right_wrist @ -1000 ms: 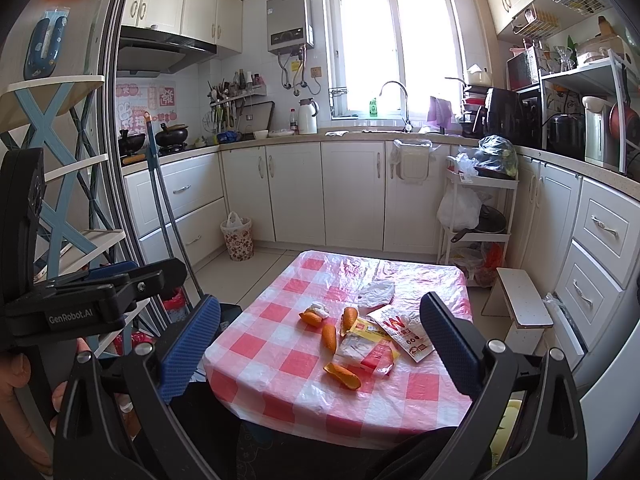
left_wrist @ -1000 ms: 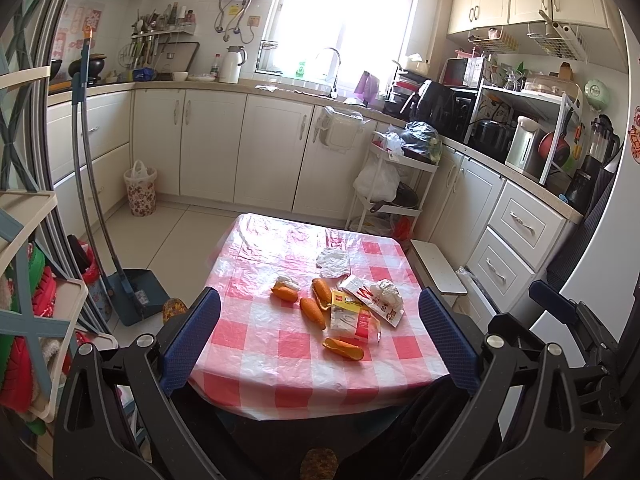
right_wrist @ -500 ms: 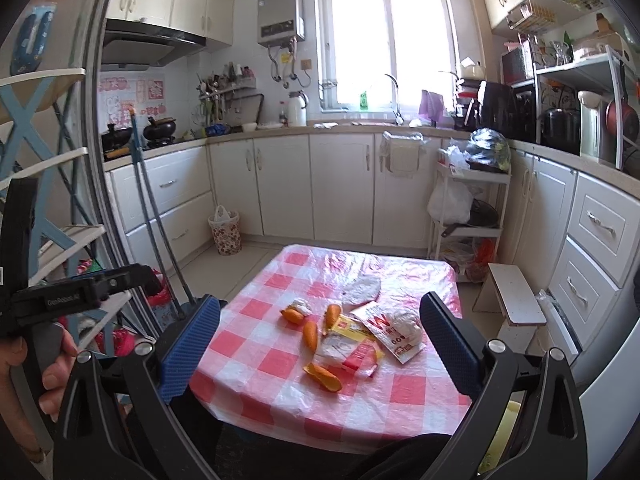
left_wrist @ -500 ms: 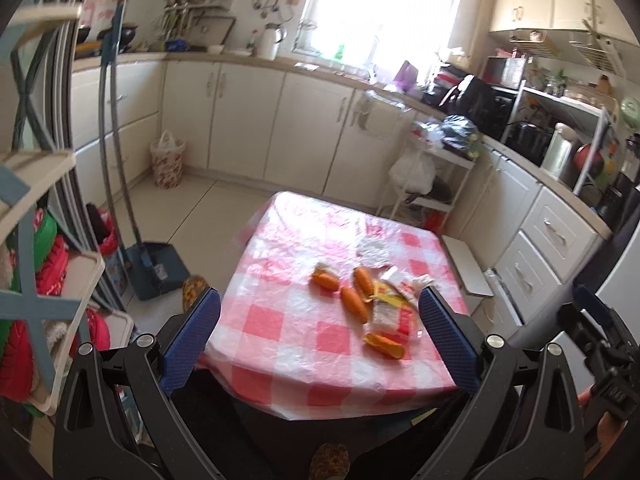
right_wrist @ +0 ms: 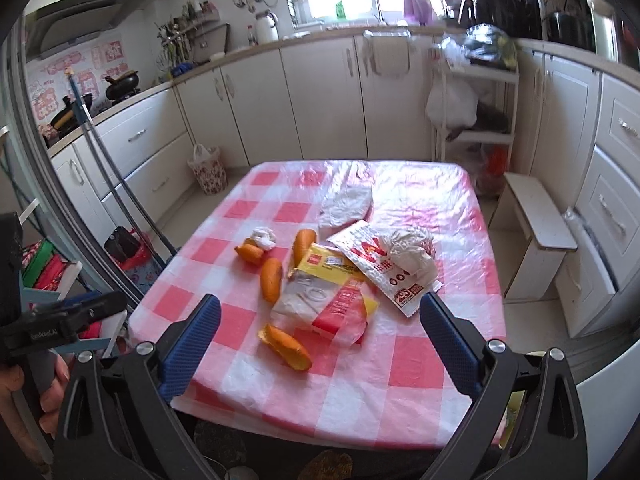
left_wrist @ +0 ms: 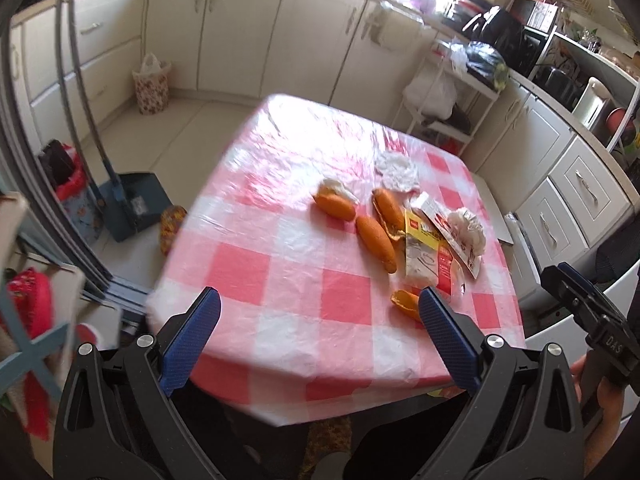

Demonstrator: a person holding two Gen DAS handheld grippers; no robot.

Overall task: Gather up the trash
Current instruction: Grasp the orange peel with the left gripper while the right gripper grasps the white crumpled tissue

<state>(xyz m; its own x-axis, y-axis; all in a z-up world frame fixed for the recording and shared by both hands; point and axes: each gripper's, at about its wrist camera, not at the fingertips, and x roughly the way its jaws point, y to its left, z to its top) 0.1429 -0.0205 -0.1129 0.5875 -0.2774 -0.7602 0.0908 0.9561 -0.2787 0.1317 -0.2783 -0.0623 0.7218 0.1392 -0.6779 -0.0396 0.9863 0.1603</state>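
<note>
Both grippers had dipped closer to the table (right_wrist: 448, 360); left gripper (left_wrist: 320, 340) and right gripper (right_wrist: 320, 340) hung spread, empty; I'd pinch the yellow wrapper (right_wrist: 324, 292) by its edge first.

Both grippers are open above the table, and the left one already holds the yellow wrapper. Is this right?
Not quite. The left gripper is open but holds nothing: the yellow wrapper lies on the table, as the right wrist view shows. The right gripper is open too.
</note>
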